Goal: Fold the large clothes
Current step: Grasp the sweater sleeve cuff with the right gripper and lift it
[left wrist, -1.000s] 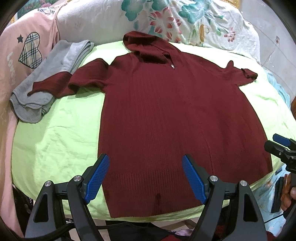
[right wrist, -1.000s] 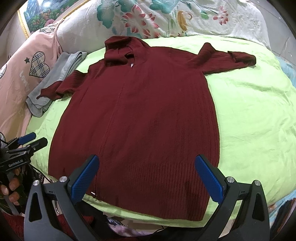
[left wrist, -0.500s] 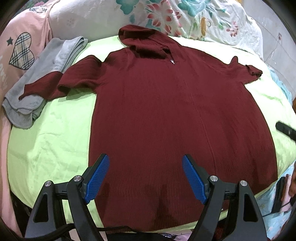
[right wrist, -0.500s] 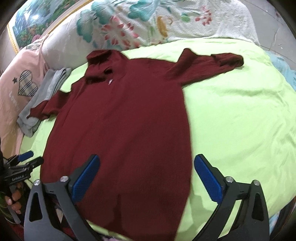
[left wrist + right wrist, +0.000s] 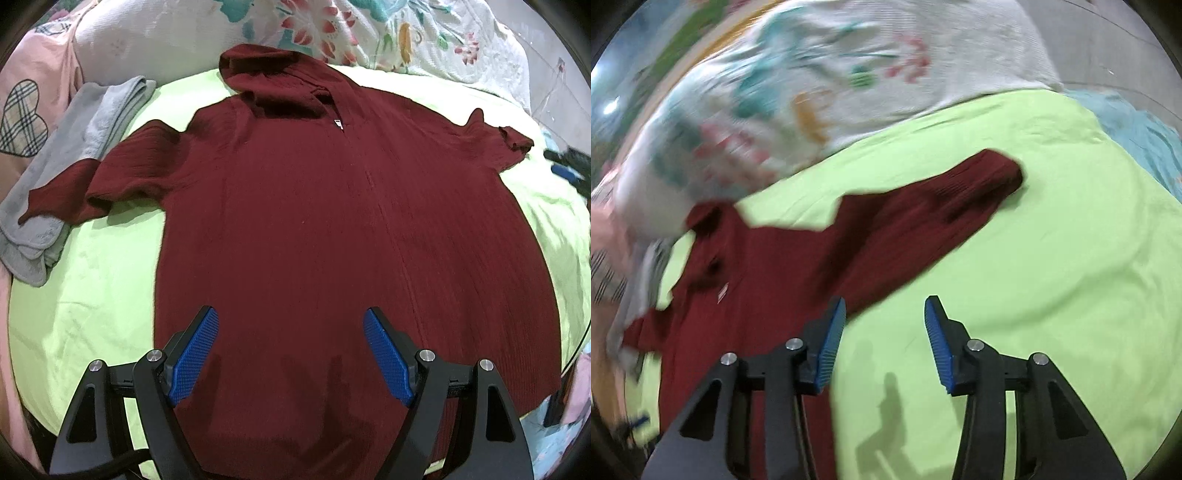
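A large dark red hooded sweater (image 5: pixel 332 229) lies flat on the green sheet (image 5: pixel 92 295), hood at the far side, sleeves spread. My left gripper (image 5: pixel 291 350) is open and empty, hovering over the sweater's lower body near the hem. My right gripper (image 5: pixel 884 336) is open, narrower than before, and empty, above the green sheet (image 5: pixel 1052 258) just right of the sweater's side, with the right sleeve (image 5: pixel 953 199) stretching ahead. The right wrist view is motion-blurred. The right gripper also shows in the left wrist view (image 5: pixel 569 166) beside the right sleeve.
A folded grey garment (image 5: pixel 66 170) lies under the left sleeve's cuff. A floral quilt (image 5: pixel 369 33) is piled behind the hood; a pink heart-print cloth (image 5: pixel 26 122) is at far left. Light blue bedding (image 5: pixel 1137 136) lies beyond the sheet's right edge.
My left gripper moved forward over the sweater. My right gripper swung right and forward toward the right sleeve, and its jaws narrowed.
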`<state>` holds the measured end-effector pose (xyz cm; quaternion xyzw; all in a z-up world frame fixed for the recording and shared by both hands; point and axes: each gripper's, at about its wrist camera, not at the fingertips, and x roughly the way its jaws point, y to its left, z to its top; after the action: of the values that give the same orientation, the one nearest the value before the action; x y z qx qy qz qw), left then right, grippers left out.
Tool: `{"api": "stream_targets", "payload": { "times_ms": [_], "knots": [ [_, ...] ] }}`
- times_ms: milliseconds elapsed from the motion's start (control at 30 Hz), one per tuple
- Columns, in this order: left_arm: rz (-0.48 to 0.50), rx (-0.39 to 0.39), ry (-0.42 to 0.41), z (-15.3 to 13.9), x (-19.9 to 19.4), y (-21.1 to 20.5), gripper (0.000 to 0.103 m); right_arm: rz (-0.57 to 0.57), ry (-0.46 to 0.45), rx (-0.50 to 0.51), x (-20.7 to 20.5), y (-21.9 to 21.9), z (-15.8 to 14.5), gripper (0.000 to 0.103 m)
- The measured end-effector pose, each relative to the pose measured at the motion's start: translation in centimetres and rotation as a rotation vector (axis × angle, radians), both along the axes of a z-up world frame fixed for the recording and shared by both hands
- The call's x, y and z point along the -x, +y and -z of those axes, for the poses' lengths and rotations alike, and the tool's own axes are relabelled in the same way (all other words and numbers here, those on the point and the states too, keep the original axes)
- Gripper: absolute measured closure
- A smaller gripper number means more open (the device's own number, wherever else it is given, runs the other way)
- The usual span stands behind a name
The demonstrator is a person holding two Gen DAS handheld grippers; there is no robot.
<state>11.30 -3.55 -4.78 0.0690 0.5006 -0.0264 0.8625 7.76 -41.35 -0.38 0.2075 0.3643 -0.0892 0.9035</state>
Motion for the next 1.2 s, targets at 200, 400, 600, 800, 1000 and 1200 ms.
{"api": "stream_targets", "payload": {
  "times_ms": [200, 400, 600, 800, 1000, 1200],
  "knots": [
    [0.004, 0.004, 0.024, 1.1, -2.0, -0.9, 0.021, 0.092, -0.004, -0.114, -6.4, -6.7, 1.9, 0.063],
    [-0.002, 0.007, 0.044, 2.1, -3.7, -1.5, 0.021, 0.138, 0.028, -0.172, -10.4, -9.4, 4.1, 0.072],
    [-0.008, 0.01, 0.037, 2.5, -4.6, -1.2, 0.021, 0.151, 0.012, -0.162, -10.7, -9.5, 3.9, 0.096],
    [-0.022, 0.029, 0.024, 2.5, -4.3, -0.4, 0.021, 0.019, -0.086, -0.213, -9.1, -3.5, 1.0, 0.097],
    [-0.047, 0.075, 0.021, 2.3, -3.4, 1.1, 0.021, -0.224, -0.159, -0.422, -9.9, 8.3, -0.6, 0.097],
    [-0.086, 0.121, 0.026, 2.4, -2.7, 3.6, 0.021, -0.433, -0.154, -0.576, -12.6, 21.7, 0.0, 0.097]
  ]
}}
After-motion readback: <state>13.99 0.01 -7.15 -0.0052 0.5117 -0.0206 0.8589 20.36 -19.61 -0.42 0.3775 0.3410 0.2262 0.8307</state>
